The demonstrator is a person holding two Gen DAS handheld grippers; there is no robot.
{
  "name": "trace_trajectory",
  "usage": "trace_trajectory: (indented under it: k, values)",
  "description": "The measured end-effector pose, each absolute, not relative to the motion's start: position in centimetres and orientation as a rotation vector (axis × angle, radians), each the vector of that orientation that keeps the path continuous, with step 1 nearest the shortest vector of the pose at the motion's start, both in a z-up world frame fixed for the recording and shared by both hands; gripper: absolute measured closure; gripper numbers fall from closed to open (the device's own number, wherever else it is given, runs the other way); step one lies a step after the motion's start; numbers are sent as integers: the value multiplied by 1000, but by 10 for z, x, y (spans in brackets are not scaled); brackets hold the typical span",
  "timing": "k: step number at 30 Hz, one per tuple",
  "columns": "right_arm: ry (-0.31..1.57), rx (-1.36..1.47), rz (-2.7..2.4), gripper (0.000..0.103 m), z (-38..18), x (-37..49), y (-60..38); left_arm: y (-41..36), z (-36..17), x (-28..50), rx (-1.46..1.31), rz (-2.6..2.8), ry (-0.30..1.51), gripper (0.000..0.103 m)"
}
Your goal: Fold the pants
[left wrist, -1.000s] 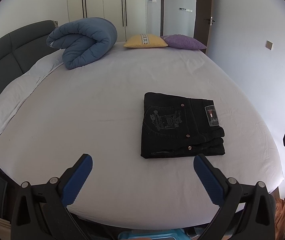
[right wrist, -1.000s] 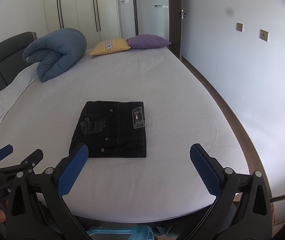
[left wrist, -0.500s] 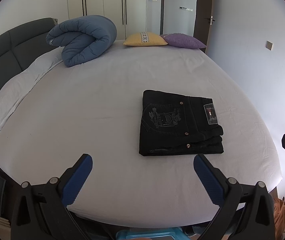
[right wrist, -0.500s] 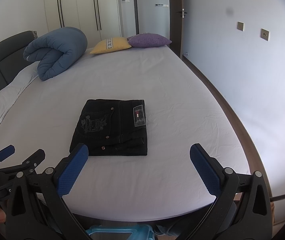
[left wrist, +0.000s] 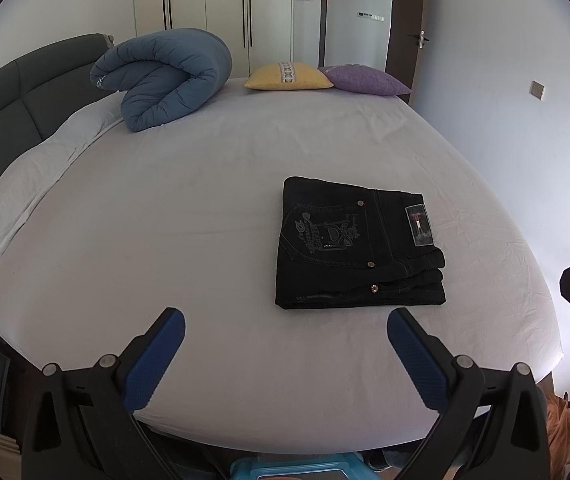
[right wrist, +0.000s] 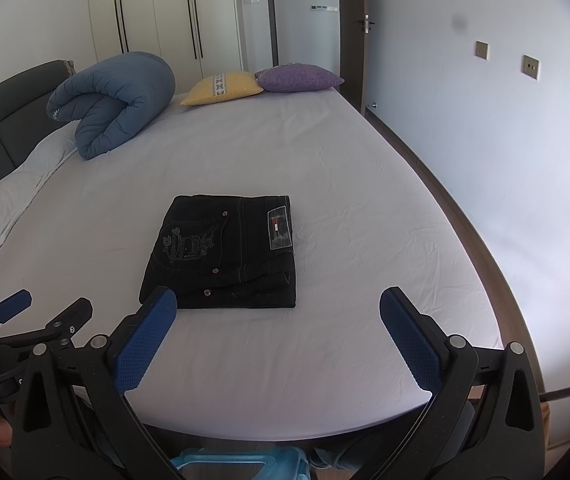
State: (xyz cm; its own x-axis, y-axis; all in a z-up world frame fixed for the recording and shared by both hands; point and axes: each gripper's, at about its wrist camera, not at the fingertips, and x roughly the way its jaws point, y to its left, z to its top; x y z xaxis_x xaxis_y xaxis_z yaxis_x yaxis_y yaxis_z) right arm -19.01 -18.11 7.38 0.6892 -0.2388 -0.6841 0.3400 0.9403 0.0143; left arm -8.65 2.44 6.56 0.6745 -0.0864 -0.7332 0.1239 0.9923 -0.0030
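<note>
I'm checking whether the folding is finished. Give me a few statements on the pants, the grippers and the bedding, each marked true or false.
1. The black pants lie folded in a compact stack on the bed. True.
2. The left gripper is clamped on the pants. False: it is open and apart from them.
3. The right gripper is open and empty. True.
4. The blue duvet is spread flat. False: it is rolled up near the headboard.

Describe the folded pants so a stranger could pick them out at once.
Start at the big bed with the white sheet. The black pants lie alone near its foot edge, folded into a flat rectangle. Unlike the rolled blue duvet and two cushions far behind, they show embroidery and a patch.
</note>
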Motion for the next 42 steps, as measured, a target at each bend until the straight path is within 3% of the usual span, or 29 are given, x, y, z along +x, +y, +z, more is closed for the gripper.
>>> trace_trajectory:
  k: [42]
  values:
    - [753,141,-312,0,64,-194,-177,18,62,-90,38,-126,834,0]
